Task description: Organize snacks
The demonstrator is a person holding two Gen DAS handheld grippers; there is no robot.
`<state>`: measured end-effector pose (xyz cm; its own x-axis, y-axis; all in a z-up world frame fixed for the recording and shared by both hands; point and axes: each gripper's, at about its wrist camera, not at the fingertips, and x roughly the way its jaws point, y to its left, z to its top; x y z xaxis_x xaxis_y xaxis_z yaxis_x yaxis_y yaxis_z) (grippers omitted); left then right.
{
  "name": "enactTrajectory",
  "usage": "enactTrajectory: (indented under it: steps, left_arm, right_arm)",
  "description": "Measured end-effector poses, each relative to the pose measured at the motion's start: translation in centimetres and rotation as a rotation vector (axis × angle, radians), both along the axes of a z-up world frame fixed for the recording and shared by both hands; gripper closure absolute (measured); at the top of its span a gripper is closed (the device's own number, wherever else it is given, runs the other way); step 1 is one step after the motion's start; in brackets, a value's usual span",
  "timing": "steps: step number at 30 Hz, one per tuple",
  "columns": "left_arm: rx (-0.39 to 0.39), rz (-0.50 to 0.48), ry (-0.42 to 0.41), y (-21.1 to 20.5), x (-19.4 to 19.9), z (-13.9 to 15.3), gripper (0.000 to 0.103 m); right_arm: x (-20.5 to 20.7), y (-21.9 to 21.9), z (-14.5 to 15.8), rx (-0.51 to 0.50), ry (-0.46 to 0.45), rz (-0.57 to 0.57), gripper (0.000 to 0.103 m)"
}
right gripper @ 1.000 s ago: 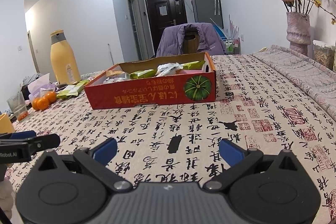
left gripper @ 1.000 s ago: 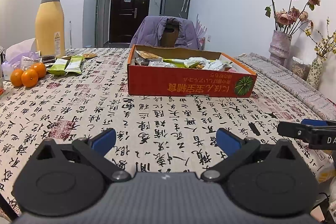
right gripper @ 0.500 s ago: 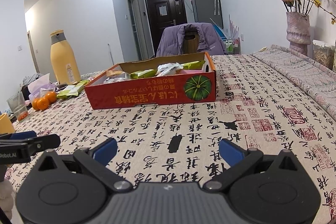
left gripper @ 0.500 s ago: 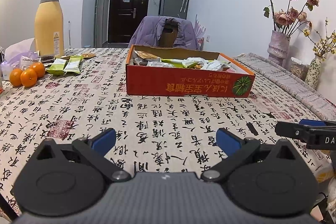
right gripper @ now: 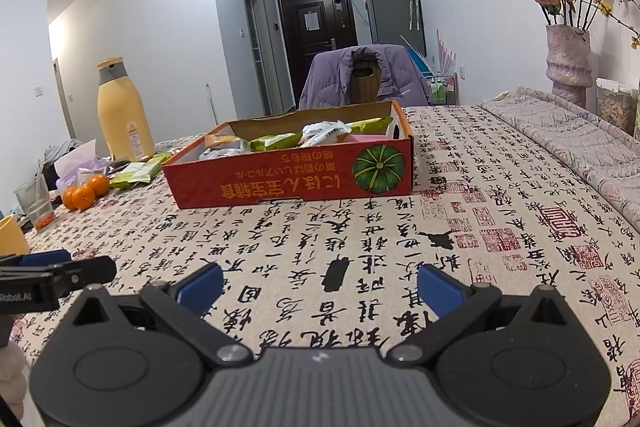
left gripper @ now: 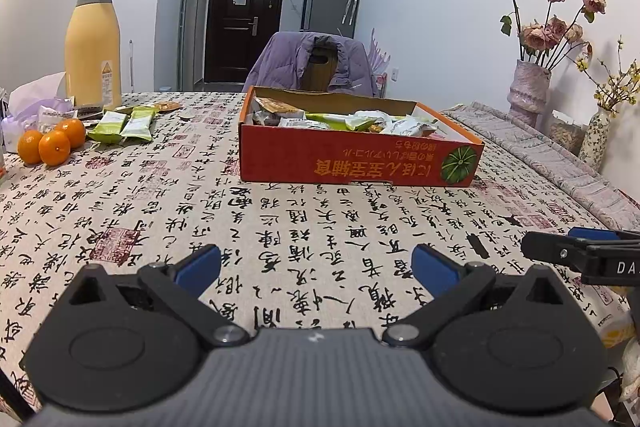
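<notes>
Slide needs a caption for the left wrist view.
Open left gripper faces the snack box; green packets wait by the oranges.

Read "Robot.AI" on the left gripper (right gripper: 56, 277) at the left edge of the right wrist view, and "DA", cut off by the frame, on the right gripper (left gripper: 580, 255) at the right edge of the left wrist view. Saw upside-down yellow characters on the near wall of the red box (left gripper: 360, 163), left of a green pumpkin picture. Found black calligraphy and red seal stamps all over the tablecloth (left gripper: 280, 227). Noted a triangular warning sign on the yellow bottle (left gripper: 93, 43), far left.
</notes>
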<state>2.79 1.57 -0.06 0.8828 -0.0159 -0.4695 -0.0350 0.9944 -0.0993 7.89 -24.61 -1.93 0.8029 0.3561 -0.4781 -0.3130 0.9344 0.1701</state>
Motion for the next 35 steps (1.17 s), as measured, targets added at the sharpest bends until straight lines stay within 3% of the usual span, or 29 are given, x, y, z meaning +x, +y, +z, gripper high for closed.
enactTrajectory:
  steps: [35]
  left_arm:
    - [0.005,-0.02,-0.019,-0.13,-0.26,0.12,0.0]
  right_arm:
    - [-0.08,0.15,0.08,-0.004,0.003,0.006,0.0]
